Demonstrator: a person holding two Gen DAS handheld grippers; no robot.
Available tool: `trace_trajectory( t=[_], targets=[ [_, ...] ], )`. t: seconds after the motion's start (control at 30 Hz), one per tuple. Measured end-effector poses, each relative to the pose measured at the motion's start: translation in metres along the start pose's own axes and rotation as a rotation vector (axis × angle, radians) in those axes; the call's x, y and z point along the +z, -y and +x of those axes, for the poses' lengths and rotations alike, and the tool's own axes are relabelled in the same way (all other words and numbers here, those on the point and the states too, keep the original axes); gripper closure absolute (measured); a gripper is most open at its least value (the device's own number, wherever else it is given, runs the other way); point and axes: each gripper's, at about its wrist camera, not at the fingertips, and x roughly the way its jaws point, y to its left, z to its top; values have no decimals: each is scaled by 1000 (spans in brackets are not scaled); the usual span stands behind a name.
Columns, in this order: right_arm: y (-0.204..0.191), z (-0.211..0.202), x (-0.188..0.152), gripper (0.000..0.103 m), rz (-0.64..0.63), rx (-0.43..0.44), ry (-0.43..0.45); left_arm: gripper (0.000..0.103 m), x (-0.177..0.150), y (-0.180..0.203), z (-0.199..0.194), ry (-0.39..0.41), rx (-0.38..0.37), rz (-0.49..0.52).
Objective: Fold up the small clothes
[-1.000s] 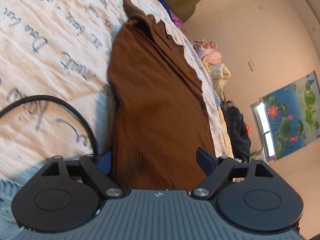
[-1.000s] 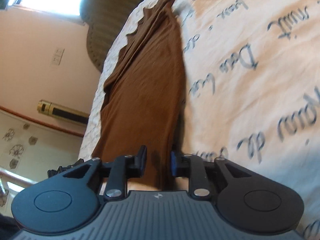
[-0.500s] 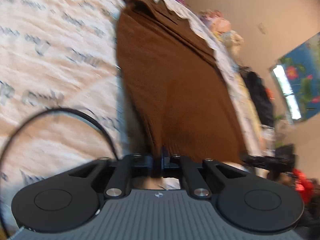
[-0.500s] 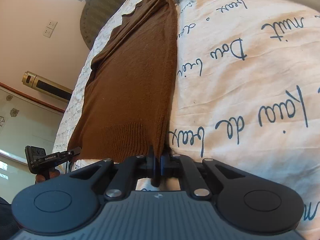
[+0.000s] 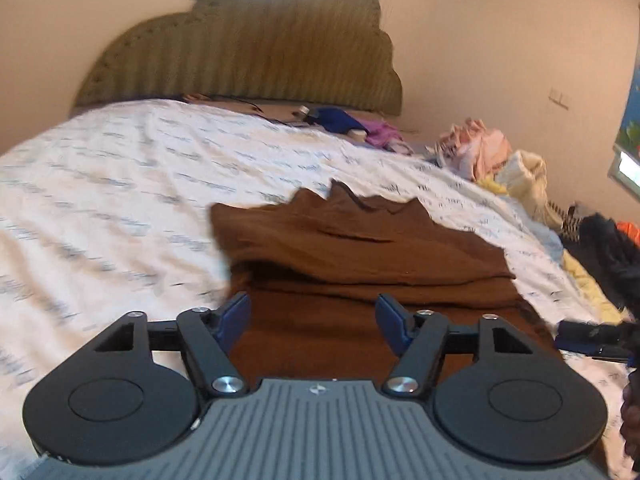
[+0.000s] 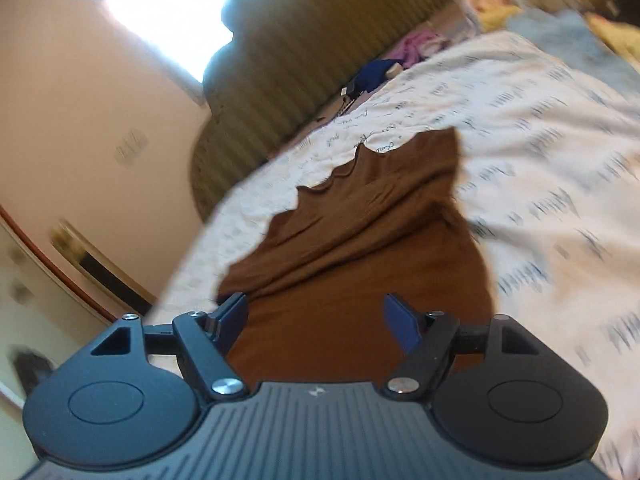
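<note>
Left gripper (image 5: 313, 322) and right gripper (image 6: 315, 320) both spread, jaws just opened, nothing pinched. Brown garment (image 5: 360, 256) lies under and ahead of both, folded over itself on the bed (image 5: 120, 184), apparently toward its right edge (blurred). Half a second back, each gripper clamped its hem.

The left gripper (image 5: 313, 322) hangs over the near end of the brown garment (image 5: 360, 256), its jaws just opened, nothing between the blue pads. The garment lies folded on the script-printed bedsheet (image 5: 120, 184); beyond it a green headboard (image 5: 248, 48), to its right heaped clothes (image 5: 492, 152).
</note>
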Motion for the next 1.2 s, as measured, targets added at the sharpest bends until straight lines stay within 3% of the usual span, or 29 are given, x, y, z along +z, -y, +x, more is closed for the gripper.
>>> trace_trajectory(
  t=[0.1, 0.17, 0.2, 0.33, 0.4, 0.5, 0.57, 0.6, 0.67, 0.73, 0.77, 0.83, 0.9, 0.93, 1.0, 1.1, 1.2],
  targets=[
    [-18, 52, -18, 29, -156, -179, -35, 41, -10, 10, 46, -52, 50, 39],
    [-21, 65, -42, 29, -279, -293, -32, 35, -25, 9, 75, -110, 148, 154],
    [-21, 60, -54, 29, -341, -297, 0, 35, -31, 7, 76, -80, 145, 195],
    [-6, 36, -63, 29, -332, -271, -3, 31, -25, -12, 79, -82, 107, 167],
    [0, 33, -60, 29, -293, -236, 1, 31, -21, -9, 81, -82, 126, 176],
    [-11, 40, -61, 28, -348, -274, -9, 29, -21, 1, 76, -80, 175, 215],
    [-20, 32, -62, 28, -355, -302, -4, 28, -23, 12, 53, -64, 232, 220],
    [-25, 25, -62, 27, -339, -309, 3, 24, -25, 17, 34, -48, 223, 203],
    [-34, 6, -69, 22, -294, -258, 38, 6, -33, 31, -4, -17, 145, 157],
    [-46, -4, -76, 5, -301, -205, 44, 6, -46, 49, -28, -9, 70, 168],
    [-53, -3, -78, 5, -324, -209, 37, 6, -53, 58, -33, -18, 56, 184],
    [-62, 7, -80, 5, -367, -235, 23, 6, -69, 71, -27, -67, 44, 247],
    [-59, 21, -81, 5, -371, -278, -15, 6, -85, 71, -12, -118, 115, 298],
    [-51, 28, -84, 5, -364, -300, -48, 2, -92, 64, -4, -140, 151, 299],
    [-32, 23, -92, 4, -338, -268, -27, 0, -89, 46, -4, -135, 107, 209],
    [-21, 13, -90, 4, -280, -220, -16, 0, -88, 48, 1, -139, 133, 216],
    [-32, 14, -86, 4, -307, -264, -36, 0, -87, 51, 3, -136, 145, 222]
  ],
)
